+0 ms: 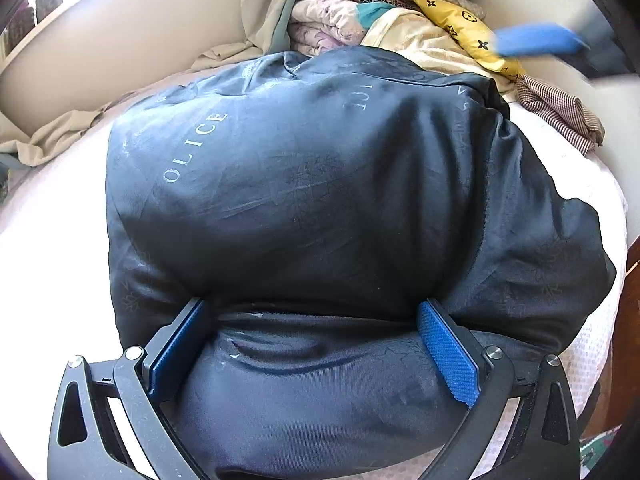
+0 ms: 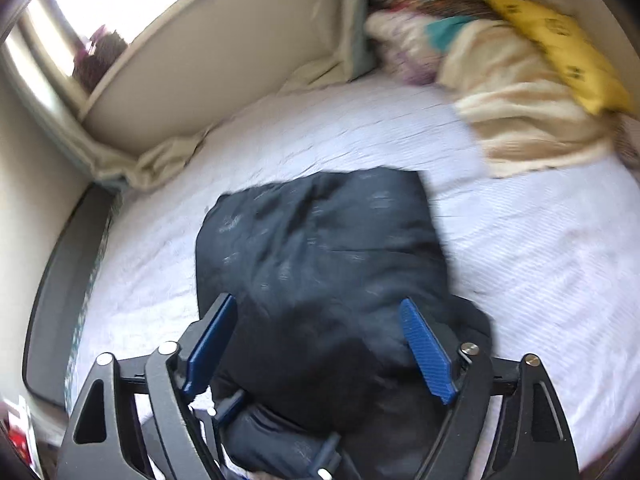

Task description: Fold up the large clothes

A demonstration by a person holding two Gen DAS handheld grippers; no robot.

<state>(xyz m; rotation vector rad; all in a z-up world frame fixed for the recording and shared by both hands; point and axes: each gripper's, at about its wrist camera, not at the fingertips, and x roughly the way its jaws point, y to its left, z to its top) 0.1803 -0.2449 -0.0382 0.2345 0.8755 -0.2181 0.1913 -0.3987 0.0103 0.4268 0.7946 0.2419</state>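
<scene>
A large dark navy padded garment (image 1: 320, 184) with pale "POLICE" lettering lies folded in a thick bundle on the white bed (image 1: 52, 216). My left gripper (image 1: 312, 344) is open, its blue pads set wide around the near roll of the garment. In the right wrist view the same garment (image 2: 328, 248) lies on the bed, blurred. My right gripper (image 2: 320, 344) is open above its near edge, holding nothing. The right gripper's blue finger shows blurred at the top right of the left wrist view (image 1: 536, 44). The left gripper's fingers show low in the right wrist view (image 2: 236, 400).
A heap of folded quilts and blankets (image 1: 360, 12) with a yellow patterned pillow (image 1: 464, 28) lies at the head of the bed. A brown checked cloth (image 1: 560, 112) lies at the right. A beige padded wall (image 2: 224, 60) and a window (image 2: 80, 20) run along the far side.
</scene>
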